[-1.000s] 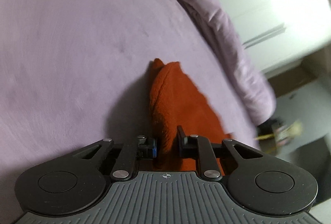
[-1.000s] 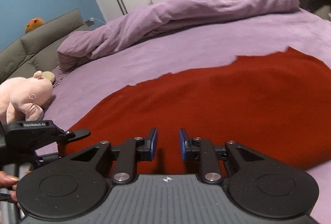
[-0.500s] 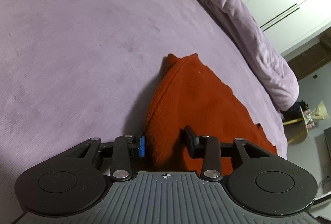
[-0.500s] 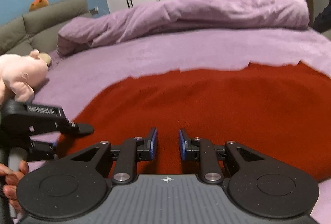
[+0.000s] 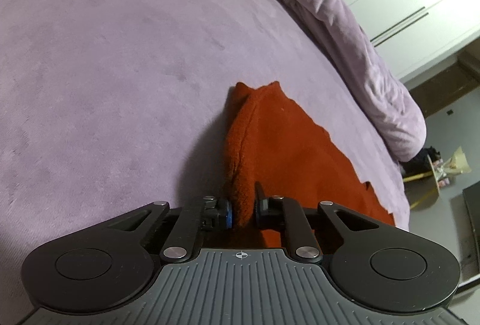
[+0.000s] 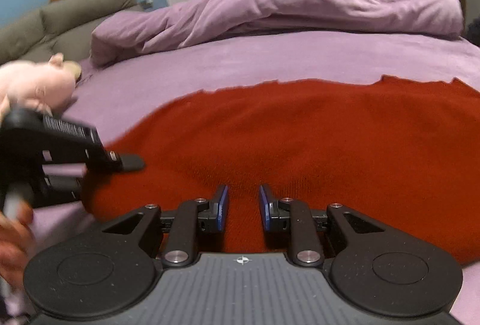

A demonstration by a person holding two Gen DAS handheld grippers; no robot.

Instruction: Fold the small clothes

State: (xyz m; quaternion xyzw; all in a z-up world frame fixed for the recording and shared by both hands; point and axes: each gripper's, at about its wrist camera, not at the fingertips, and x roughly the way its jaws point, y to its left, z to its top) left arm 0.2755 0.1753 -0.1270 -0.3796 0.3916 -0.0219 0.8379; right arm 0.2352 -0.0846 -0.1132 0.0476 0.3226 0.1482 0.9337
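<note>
Our left claw pinches a raised fold of the red cloth. The cloth lies on the purple bed. Our right claw is open over the cloth's near edge, holding nothing.

The right claw hangs low over a red knit garment spread flat on the purple bed, its blue-padded fingers parted with nothing between them. At left the left claw, blurred, touches the garment's edge. A pink plush pig lies beside a rolled purple duvet
</note>
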